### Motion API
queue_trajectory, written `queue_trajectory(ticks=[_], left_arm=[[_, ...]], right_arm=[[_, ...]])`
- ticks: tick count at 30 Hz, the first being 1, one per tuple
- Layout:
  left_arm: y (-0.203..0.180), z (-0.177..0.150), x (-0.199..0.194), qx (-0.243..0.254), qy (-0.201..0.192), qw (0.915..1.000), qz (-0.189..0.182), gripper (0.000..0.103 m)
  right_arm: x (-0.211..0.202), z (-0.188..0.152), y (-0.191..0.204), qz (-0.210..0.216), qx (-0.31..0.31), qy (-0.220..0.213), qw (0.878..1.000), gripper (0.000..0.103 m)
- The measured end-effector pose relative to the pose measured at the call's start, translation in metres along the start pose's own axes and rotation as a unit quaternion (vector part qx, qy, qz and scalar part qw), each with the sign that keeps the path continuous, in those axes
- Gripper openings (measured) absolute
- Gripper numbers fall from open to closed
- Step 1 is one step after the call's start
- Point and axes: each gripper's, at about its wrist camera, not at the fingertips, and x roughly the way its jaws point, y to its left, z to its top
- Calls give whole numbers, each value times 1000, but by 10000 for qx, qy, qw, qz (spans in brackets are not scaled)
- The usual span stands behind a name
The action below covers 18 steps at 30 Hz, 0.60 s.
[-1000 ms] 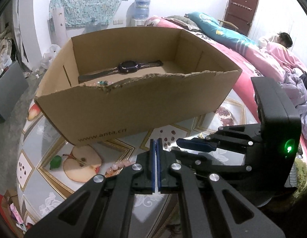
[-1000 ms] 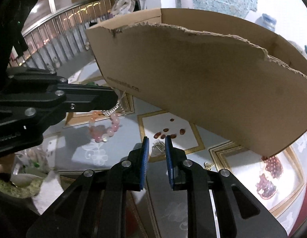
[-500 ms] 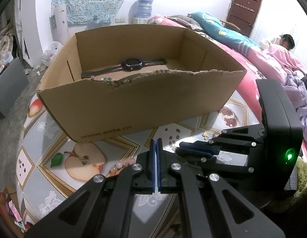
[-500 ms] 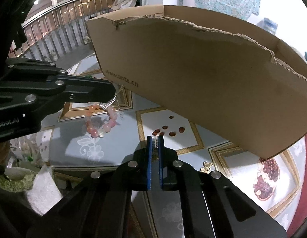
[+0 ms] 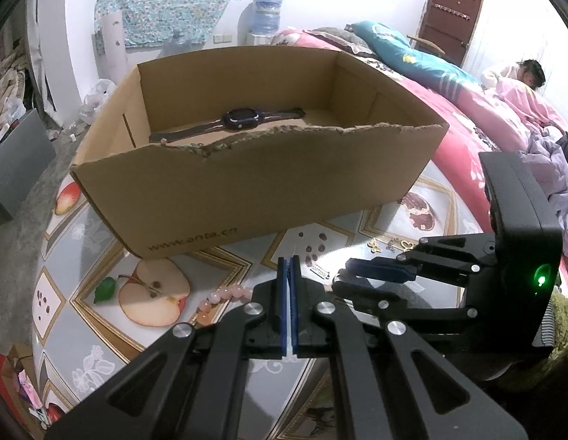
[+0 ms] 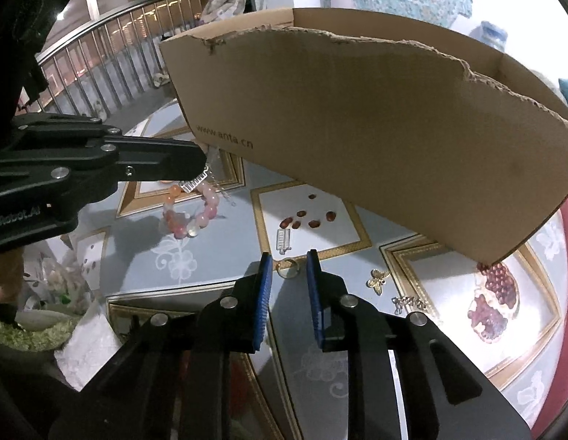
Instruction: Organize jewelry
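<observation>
Now your right gripper (image 6: 288, 261) hovered over the worktop (image 6: 218, 278) with its jaws opening and nothing between the blue pads. The small gold ring (image 6: 286, 268) lay flat on the patterned oilcloth just beyond the fingertips, almost on the line between them, so a short push forward and down looked like all the next move needed. Being round, it offered no long axis to line up with. Your left gripper (image 5: 288, 267) was clenched; in the right wrist view a small clear toothed clip (image 6: 196, 182) hung at its tips, apparently pinched there. It sat farther to the left, above the pink beaded bracelet (image 6: 191, 213), so your right hand was plainly the nearer one to the ring. A clear hair clip (image 6: 283, 239) lay just beyond the ring, and a gold butterfly charm (image 6: 377, 281) rested to its right. The brown cardboard box (image 5: 247, 183) stood at the far side of all these, with a dark wristwatch (image 5: 242, 119) already inside.
</observation>
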Motion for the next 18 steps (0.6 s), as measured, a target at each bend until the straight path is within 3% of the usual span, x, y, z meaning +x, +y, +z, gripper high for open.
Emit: queue_trajectory(ticks=[4, 9, 10, 18], left_arm=[[-2, 0, 0, 29, 12, 10000, 6, 1], [-2, 1, -1, 35, -2, 10000, 29, 1], [-3, 1, -2, 39, -12, 10000, 41, 1], [-4, -1, -15, 60, -148, 9998, 94, 1]], right_arm=[[2, 3, 5, -120, -149, 4, 9998, 10], [4, 7, 6, -36, -93, -14, 9999, 9], [3, 7, 6, -15, -88, -21, 10000, 0], [-5, 2, 9, -25, -50, -113, 9999, 0]])
